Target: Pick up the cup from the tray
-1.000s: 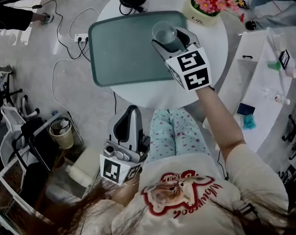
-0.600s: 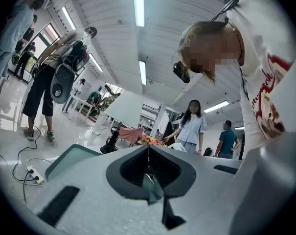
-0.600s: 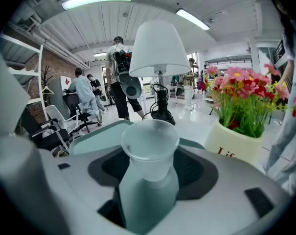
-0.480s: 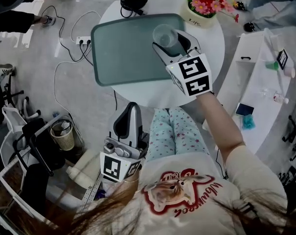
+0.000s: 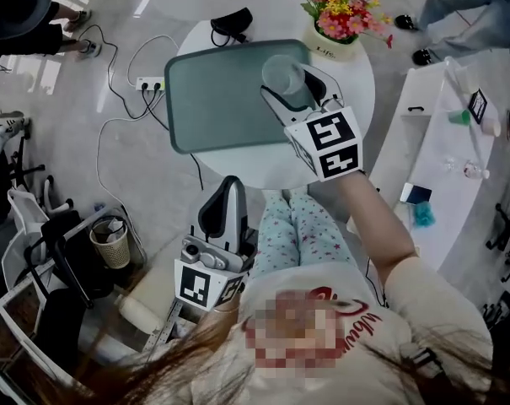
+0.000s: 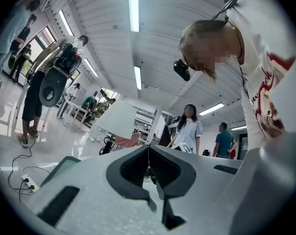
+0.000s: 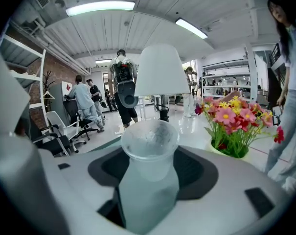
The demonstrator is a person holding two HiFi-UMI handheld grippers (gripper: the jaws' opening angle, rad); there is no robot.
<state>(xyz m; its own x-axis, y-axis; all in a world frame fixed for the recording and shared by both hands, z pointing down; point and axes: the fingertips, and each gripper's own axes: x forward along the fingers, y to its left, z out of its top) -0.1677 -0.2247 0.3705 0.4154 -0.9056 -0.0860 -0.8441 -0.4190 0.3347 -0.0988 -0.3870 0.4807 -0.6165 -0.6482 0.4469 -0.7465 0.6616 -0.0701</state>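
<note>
A translucent plastic cup [image 5: 281, 75] [image 7: 150, 153] sits between the jaws of my right gripper [image 5: 298, 84] [image 7: 152, 180], which is shut on it. The cup's rim points away from the gripper, up and forward. It hangs over the right end of the grey-green tray [image 5: 217, 99], which lies on a round white table [image 5: 356, 91]. Whether the cup still touches the tray is hidden. My left gripper [image 5: 229, 184] [image 6: 148, 153] is held low by the person's lap, jaws closed together and holding nothing, pointing up toward the table.
A pot of pink and yellow flowers [image 5: 335, 7] [image 7: 233, 124] stands just behind the tray's right corner. A black object [image 5: 229, 19] lies at the table's far edge. A power strip and cables [image 5: 149, 83] run on the floor at left; a white counter [image 5: 440, 142] stands right.
The head view has shifted a little. My right gripper keeps its hold on the cup over the tray's right end. The left gripper has stayed by the lap.
</note>
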